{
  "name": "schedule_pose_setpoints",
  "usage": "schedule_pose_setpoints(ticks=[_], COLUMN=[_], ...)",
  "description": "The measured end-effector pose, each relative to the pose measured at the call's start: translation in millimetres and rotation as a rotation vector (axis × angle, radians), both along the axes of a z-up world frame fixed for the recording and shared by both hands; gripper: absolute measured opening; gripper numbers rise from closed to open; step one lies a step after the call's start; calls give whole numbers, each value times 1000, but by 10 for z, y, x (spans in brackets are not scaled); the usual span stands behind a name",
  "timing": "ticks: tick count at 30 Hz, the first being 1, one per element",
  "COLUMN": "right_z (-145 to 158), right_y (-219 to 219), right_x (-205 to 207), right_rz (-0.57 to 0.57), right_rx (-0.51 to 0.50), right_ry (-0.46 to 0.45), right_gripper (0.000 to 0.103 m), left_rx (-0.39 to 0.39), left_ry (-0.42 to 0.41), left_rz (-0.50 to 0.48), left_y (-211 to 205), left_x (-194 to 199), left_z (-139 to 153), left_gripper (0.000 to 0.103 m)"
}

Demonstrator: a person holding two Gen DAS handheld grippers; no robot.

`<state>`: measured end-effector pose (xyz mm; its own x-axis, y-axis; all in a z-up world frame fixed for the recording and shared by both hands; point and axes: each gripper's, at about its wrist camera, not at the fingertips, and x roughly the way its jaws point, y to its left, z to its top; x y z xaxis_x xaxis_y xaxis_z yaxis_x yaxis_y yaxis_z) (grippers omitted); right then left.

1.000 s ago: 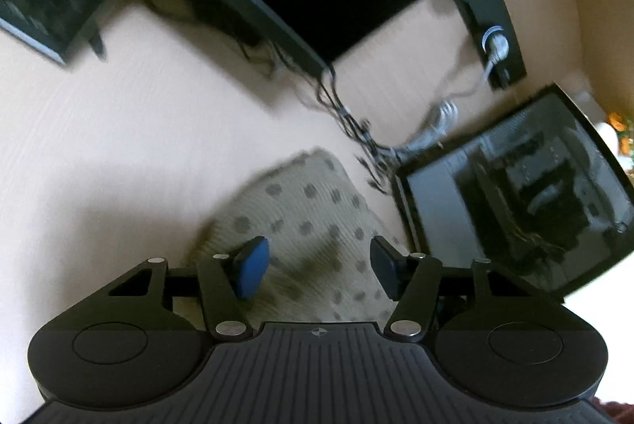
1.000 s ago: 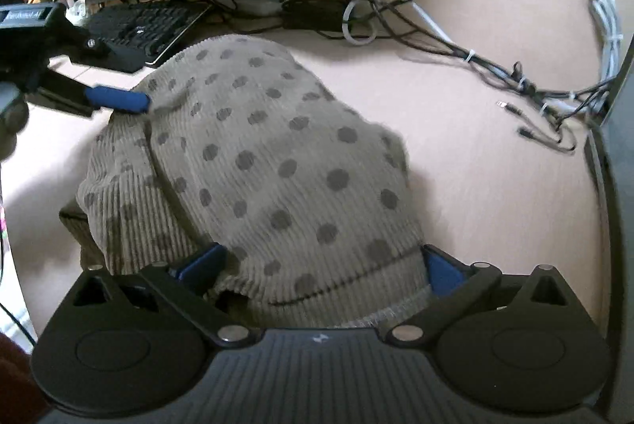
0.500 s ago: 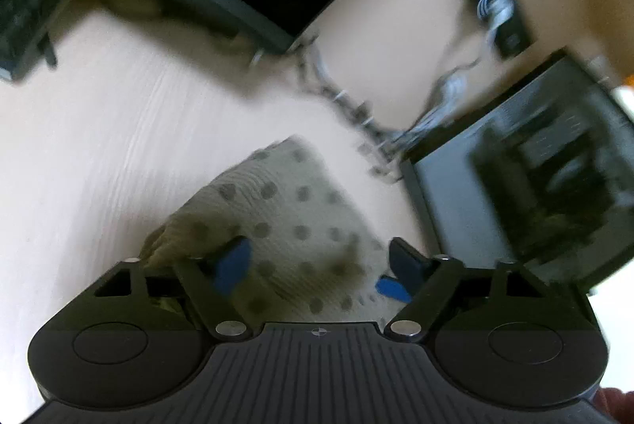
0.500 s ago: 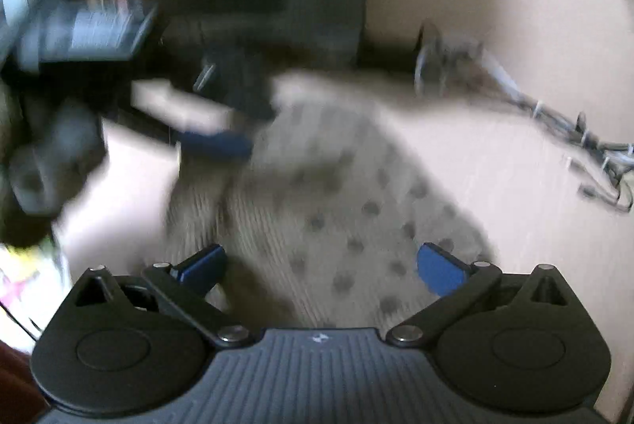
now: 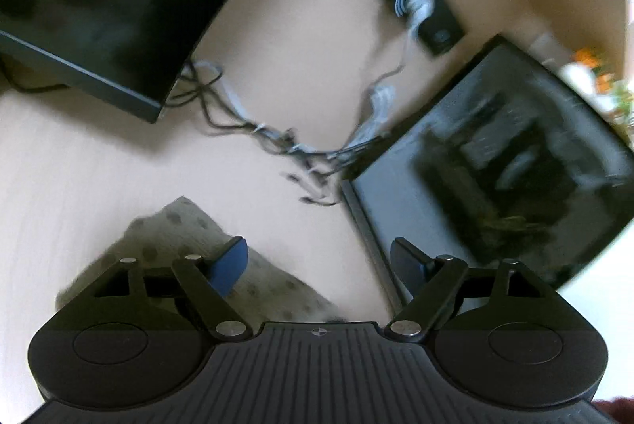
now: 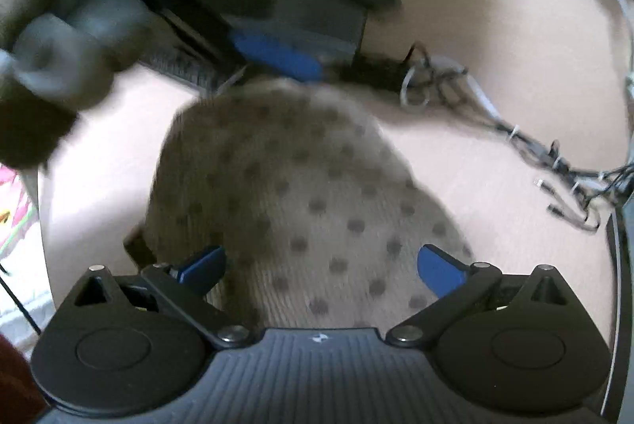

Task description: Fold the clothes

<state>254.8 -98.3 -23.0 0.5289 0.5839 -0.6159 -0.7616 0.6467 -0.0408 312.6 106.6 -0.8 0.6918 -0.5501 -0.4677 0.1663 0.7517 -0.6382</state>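
beige ribbed knit garment (image 6: pixel 313 194) with grey dots, count one, lies in a rounded heap on the pale wood-grain desk (image 6: pixel 495 154). grippers: two. right gripper (image 6: pixel 323 265) hovers low over the near edge of the garment, jaws wide apart, empty. left gripper (image 5: pixel 319 261) is tilted, jaws wide, empty; garment at its 8 o'clock. two dark monitors (image 5: pixel 495 166); cable tangle (image 6: pixel 547 154) at 2 o'clock.

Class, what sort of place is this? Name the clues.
Probably a home computer desk: a monitor, a keyboard and tangled cables share the wooden top with the dotted garment.
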Motion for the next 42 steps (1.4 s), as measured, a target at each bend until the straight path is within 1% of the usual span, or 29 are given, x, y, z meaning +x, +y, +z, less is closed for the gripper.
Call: schedule_pose_setpoints(ticks=[1,2,4,6,7,8,10,12,13,16,21,22,24,25,26,27,28,29,31,32,33,35,37,40,42], right_z=[48,77,44,-114,-167,-207,-220,-222,-220,-199,-134,-96,51,143,218,256,284,253,141,54,-19,-72,-71,-96,-107], right_y=[5,20,73,127,137,139,184,236,261,313,369,358,289,245,203,191,191,216,287,341,390,476,465,393,270], right_x=[1,31,153,287,310,315,289,256,236,252,212,201,180,162,137,115,94,126,234,296,349,365,336,447,391], right_rz=[-8,-13,-23,-60,-81,-102,-152,-203,-213,-197,-144,-146,-162,-176,-197,-226,-258,-285,-334,-343,-346,-363,-375,-408,-425], right_rx=[32,59,84,77,89,108,125,137,129,100,18,6,9,13,8,-20,-57,-99,-186,-230,-252,-259,-253,-213,-187], right_ry=[-1,16,103,188,200,201,203,205,200,200,195,203,228,216,180,124,63,33,-1,4,10,6,8,70,104], right_gripper=[103,103,103,103,103,103,103,103,103,103,103,103,103,103,103,103,103,103,103,103,103,103,103,103,103], left_rx=[25,39,59,66,69,74,82,92,115,116,57,45,21,9,-3,-14,-17,-20,-26,-29,-32,-38,-44,-53,-59], left_ry=[53,109,163,158,155,153,148,141,133,119,54,41,15,2,-11,-22,-14,-5,11,20,28,45,61,86,103], left_rz=[14,19,7,-17,-28,-37,-55,-72,-83,-92,-57,-51,-37,-30,-23,-16,-12,-8,0,4,8,16,25,37,45], left_y=[-30,-40,-33,-26,-23,-26,-43,-77,-108,-145,142,200,315,372,430,482,489,495,508,515,522,535,548,568,581], left_x=[137,267,413,451,468,468,473,485,496,487,46,-42,-218,-306,-394,-472,-463,-453,-435,-426,-417,-399,-381,-353,-335], left_z=[-88,-192,-333,-362,-375,-377,-384,-392,-391,-379,-196,-160,-87,-50,-13,15,-23,-61,-138,-176,-214,-290,-367,-481,-558], left_gripper=[84,84,85,85,86,87,94,98,98,99,100,102,103,103,103,103,103,103,102,102,101,101,101,101,101])
